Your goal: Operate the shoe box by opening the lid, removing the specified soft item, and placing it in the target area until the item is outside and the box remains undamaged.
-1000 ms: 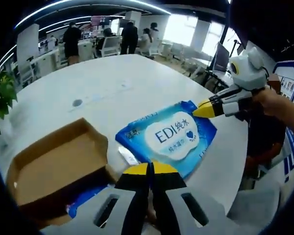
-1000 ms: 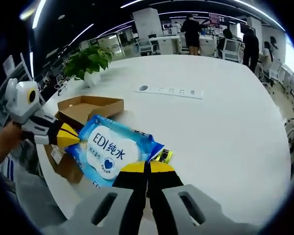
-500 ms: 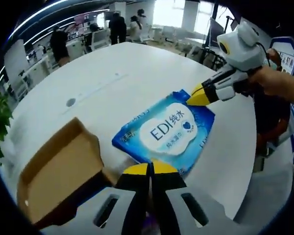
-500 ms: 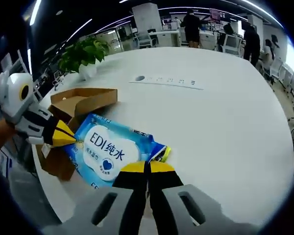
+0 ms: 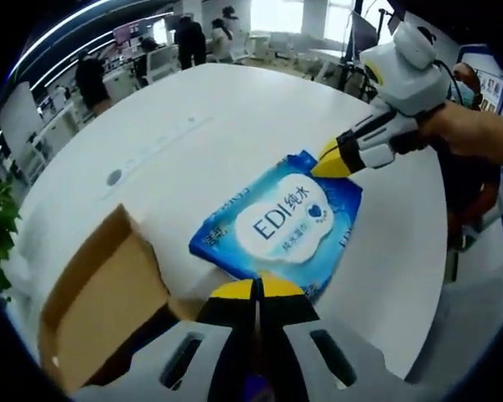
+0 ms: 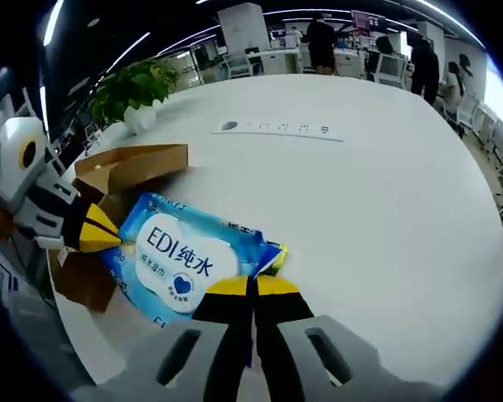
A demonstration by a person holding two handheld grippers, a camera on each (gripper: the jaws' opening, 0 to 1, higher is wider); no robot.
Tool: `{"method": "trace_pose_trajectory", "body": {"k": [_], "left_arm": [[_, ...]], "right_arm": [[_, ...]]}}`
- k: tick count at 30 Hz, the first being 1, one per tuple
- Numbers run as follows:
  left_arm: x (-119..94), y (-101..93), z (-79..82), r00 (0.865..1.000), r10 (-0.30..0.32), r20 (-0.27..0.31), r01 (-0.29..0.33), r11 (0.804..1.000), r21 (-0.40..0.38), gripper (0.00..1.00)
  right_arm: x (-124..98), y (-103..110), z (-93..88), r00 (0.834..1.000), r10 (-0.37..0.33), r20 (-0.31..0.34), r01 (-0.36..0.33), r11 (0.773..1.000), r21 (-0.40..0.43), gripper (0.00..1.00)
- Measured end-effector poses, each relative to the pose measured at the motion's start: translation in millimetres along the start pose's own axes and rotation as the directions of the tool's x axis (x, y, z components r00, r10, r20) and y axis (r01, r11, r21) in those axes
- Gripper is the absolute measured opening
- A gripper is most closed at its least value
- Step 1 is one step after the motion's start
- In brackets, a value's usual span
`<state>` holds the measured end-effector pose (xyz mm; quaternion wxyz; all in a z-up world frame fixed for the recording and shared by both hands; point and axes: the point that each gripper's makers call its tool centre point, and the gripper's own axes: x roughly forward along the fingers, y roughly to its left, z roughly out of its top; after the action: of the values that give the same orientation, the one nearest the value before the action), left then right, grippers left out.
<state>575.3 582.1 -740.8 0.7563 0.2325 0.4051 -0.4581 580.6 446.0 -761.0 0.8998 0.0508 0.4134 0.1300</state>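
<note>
We pinch the wipes pack [image 5: 278, 222] at opposite ends, left gripper [image 5: 257, 289] and right gripper [image 6: 251, 287] both pressed together on its edges. The pack sits mid-frame over the white table [image 6: 377, 201], outside the open box [image 5: 101, 306] at lower left. We should lower both ends evenly, then release together.

Shoe box [image 5: 101, 314] — near end behind left hand-held gripper [image 5: 257, 289]

The blue wipes pack [image 5: 283, 219] reads "EDI 纯水" on its white label.
</note>
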Motion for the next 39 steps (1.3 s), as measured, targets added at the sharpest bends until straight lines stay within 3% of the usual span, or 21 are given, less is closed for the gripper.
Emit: {"method": "trace_pose_trajectory", "body": {"k": [10, 14, 17, 19, 23, 34, 39], "left_arm": [[10.1, 0.6, -4.9, 0.999, 0.018, -0.027, -0.016, 0.999, 0.051, 0.0], [12.8, 2.8, -6.3, 0.998, 0.044, -0.039, -0.038, 0.99, 0.137, 0.0], [14.9, 1.8, -11.2, 0.995, 0.065, -0.07, -0.047, 0.972, 0.228, 0.0], [15.6, 0.1, -10.9, 0.995, 0.07, -0.07, -0.051, 0.968, 0.245, 0.0], [15.5, 0.7, -12.4, 0.994, 0.072, -0.08, -0.048, 0.962, 0.267, 0.0], [6.2, -1.2, -12.0, 0.997, 0.052, -0.065, -0.035, 0.971, 0.235, 0.09], [-3.6, -5.4, 0.4, 0.999, 0.049, -0.008, -0.046, 0.971, 0.236, 0.14]], "right_arm": [[6.7, -4.7, -6.8, 1.0, -0.014, -0.009, 0.014, 1.0, -0.004, 0.0], [7.4, -4.8, -5.7, 1.0, -0.013, 0.002, 0.012, 1.0, 0.007, 0.0], [7.2, -4.5, -6.1, 1.0, -0.012, 0.006, 0.012, 1.0, 0.007, 0.0], [7.4, -5.1, -6.1, 1.0, -0.013, 0.01, 0.013, 1.0, 0.004, 0.0], [6.9, -5.3, -6.6, 1.0, -0.013, 0.014, 0.013, 1.0, 0.013, 0.0], [-1.1, -9.9, -3.2, 0.999, -0.022, 0.032, 0.022, 1.0, 0.02, 0.05], [-9.6, -9.0, 4.2, 0.998, -0.014, 0.053, 0.012, 1.0, 0.022, 0.11]]}}
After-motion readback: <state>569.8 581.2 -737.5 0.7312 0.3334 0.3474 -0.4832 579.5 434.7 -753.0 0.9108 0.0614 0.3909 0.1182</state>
